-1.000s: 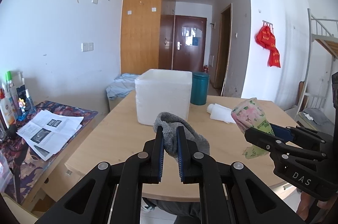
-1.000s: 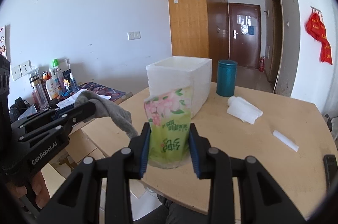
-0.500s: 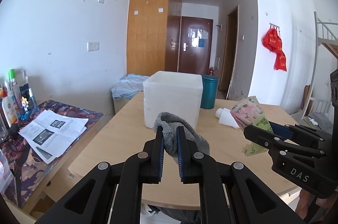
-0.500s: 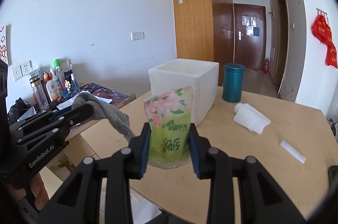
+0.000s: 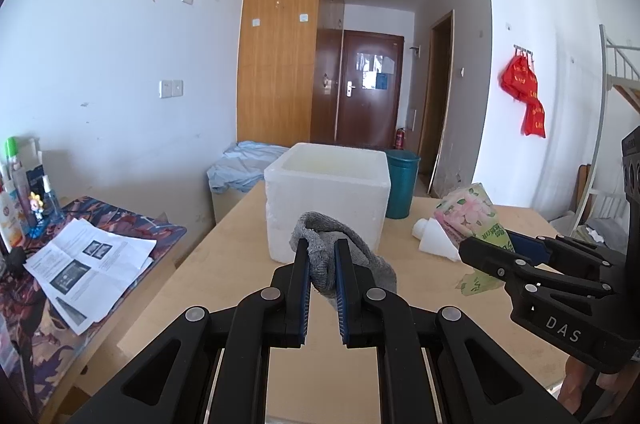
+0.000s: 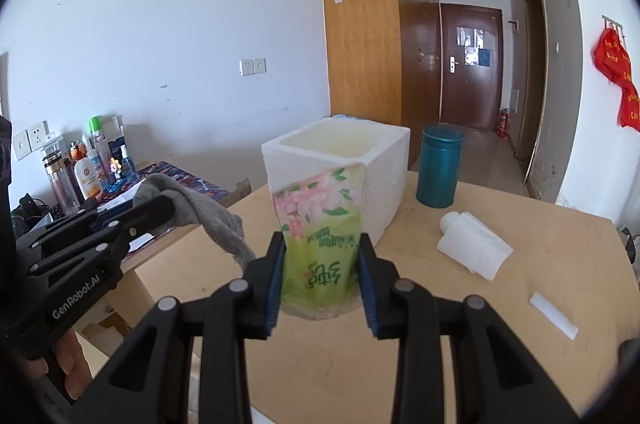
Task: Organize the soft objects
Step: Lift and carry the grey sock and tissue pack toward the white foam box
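Both loads are up off the pale wooden worktop (image 6: 500, 324): the left gripper (image 5: 322, 248), marked "GenRobot.AI", has its fingers clamped on a limp grey knitted cloth (image 5: 352, 256), and the right gripper (image 6: 322, 248), marked "DAS", squeezes a green floral soft tissue pack (image 6: 320, 236) with unreadable green print. By my read neither is stowed, since the open white foam box (image 6: 384, 176) near the far left edge looks empty, and a folded white cloth (image 6: 472, 248) waits toward the right edge.

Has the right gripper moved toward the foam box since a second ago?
Yes. The right gripper, holding the tissue pack, has closed in on the foam box, which looms larger.
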Motion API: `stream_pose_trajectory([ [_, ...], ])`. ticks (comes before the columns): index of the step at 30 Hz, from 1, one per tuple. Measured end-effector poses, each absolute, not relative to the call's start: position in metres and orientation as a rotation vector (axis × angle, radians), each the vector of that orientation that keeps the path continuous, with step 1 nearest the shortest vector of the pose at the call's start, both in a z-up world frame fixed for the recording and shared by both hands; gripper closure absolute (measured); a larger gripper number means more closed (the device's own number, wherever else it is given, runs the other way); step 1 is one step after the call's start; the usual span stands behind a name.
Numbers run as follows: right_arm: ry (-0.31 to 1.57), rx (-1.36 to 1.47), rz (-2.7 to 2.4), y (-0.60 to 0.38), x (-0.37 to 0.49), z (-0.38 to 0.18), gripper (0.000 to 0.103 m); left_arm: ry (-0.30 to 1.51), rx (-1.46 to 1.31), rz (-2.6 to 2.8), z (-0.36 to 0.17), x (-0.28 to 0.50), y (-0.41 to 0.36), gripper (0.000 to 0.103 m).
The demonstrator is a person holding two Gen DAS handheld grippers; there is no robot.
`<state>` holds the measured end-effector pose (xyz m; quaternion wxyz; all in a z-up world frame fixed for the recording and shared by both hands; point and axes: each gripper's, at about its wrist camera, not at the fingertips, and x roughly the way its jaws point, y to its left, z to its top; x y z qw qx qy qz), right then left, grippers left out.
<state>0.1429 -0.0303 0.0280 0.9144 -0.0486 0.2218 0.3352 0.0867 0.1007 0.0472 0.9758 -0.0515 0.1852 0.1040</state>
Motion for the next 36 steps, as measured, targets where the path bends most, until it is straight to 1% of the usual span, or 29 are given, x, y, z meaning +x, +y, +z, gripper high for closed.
stream_pose_trajectory([
  [36, 0.465, -0.133, 0.699, 0.018, 0.243, 0.066, 0.065, 0.340, -0.096, 0.222, 0.099, 0.202, 0.135, 0.091],
])
